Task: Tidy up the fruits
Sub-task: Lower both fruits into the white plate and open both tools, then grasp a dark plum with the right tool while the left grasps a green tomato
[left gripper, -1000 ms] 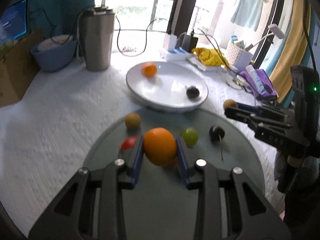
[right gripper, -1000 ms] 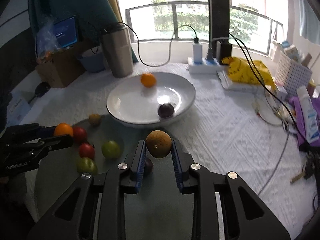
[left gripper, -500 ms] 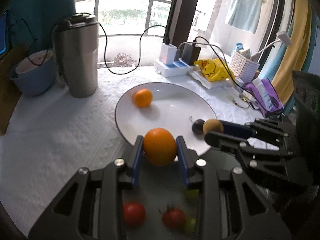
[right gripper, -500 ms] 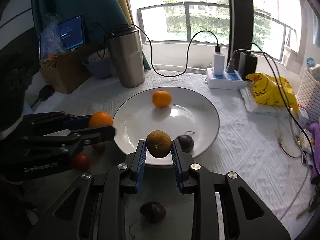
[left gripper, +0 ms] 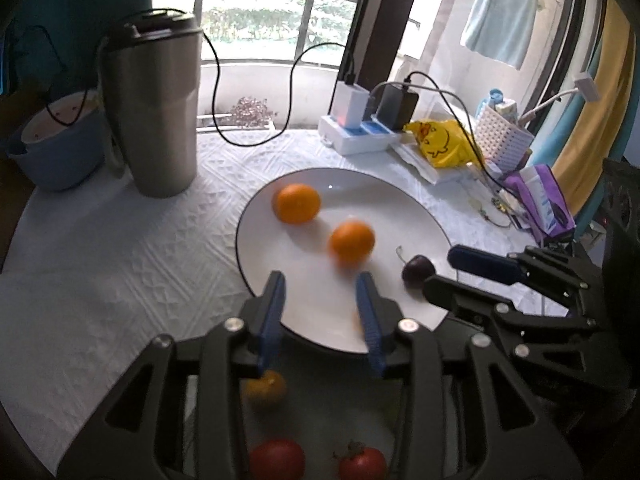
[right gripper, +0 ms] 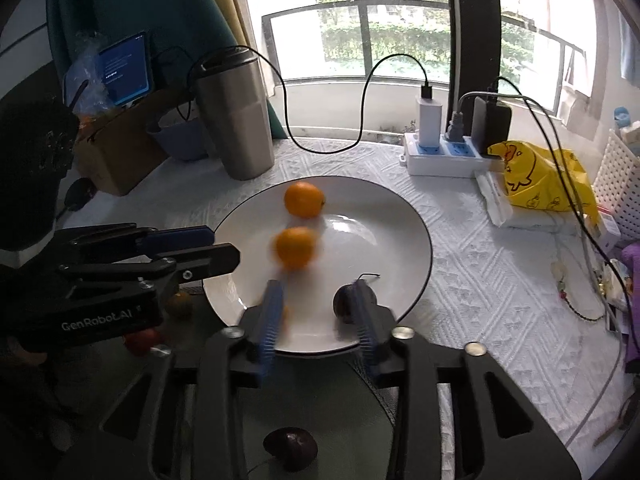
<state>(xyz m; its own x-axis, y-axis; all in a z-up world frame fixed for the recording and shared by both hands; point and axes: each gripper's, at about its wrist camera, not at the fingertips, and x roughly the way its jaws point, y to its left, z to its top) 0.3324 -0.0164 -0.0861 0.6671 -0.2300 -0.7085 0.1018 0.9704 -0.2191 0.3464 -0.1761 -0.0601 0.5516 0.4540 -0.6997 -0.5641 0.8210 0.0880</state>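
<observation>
A white plate (left gripper: 400,200) (right gripper: 400,216) holds an orange (left gripper: 296,203) (right gripper: 304,199) at the back, a second, motion-blurred orange (left gripper: 352,241) (right gripper: 295,249) in the middle, and a dark plum (left gripper: 418,272) (right gripper: 345,303). My left gripper (left gripper: 320,300) is open and empty over the plate's near rim. My right gripper (right gripper: 316,308) is open and empty at the rim; it also shows in the left wrist view (left gripper: 460,272). The brown fruit it held is not clearly seen.
A glass mat (left gripper: 328,408) under the grippers carries red tomatoes (left gripper: 276,460), a brownish fruit (left gripper: 266,390) and a dark fruit (right gripper: 291,448). A steel tumbler (left gripper: 154,108), blue bowl (left gripper: 56,140), power strip with cables (left gripper: 360,136), yellow bag (left gripper: 444,148) and white basket (left gripper: 504,136) stand behind.
Both grippers moved forward over the plate and opened. The left one let go of its orange, which now moves on the plate. The right one let go of its brown fruit.
</observation>
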